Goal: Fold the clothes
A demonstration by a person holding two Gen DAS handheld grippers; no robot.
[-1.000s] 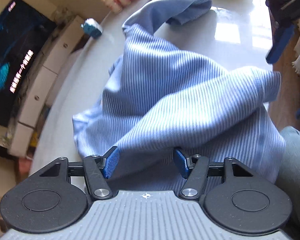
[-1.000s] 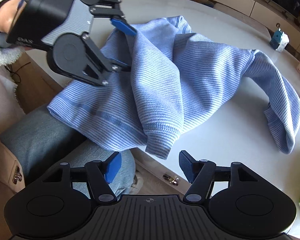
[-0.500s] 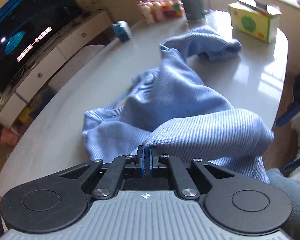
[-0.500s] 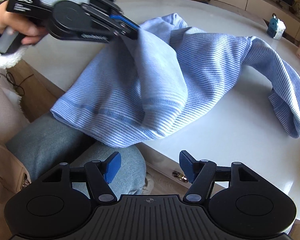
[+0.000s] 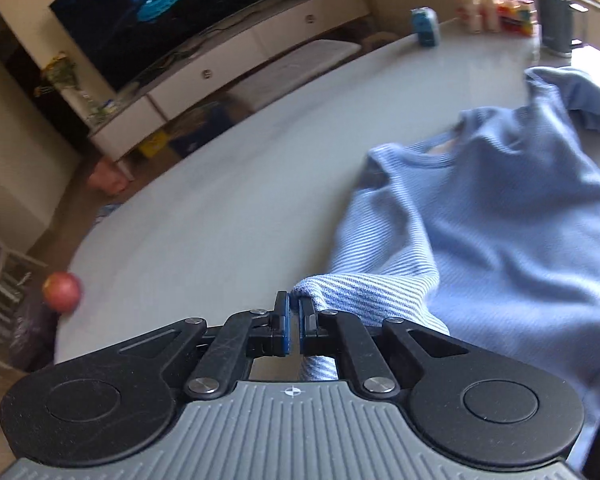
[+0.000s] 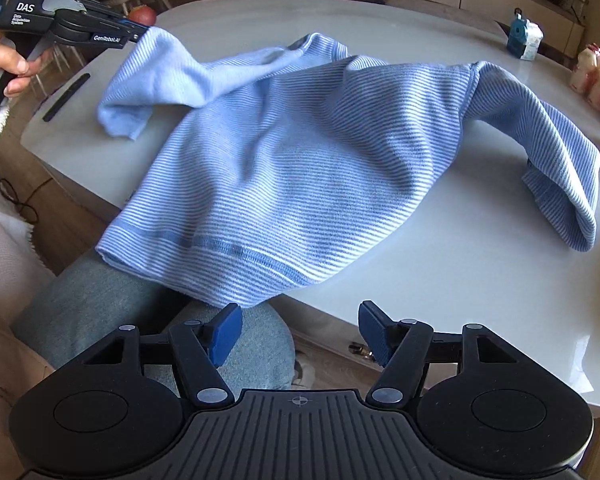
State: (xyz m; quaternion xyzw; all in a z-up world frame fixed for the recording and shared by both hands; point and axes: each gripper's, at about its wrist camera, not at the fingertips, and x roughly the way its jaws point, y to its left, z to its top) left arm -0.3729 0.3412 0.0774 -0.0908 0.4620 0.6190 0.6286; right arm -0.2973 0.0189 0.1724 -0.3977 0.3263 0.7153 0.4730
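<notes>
We pull one sleeve out from the sweater.
Left gripper, open a second ago, now clenches the sleeve; right gripper waits released near the hem.

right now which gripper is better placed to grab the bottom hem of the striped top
Right. The right gripper hangs open just before the hem at the table edge, while the left gripper is shut on a sleeve.
</notes>
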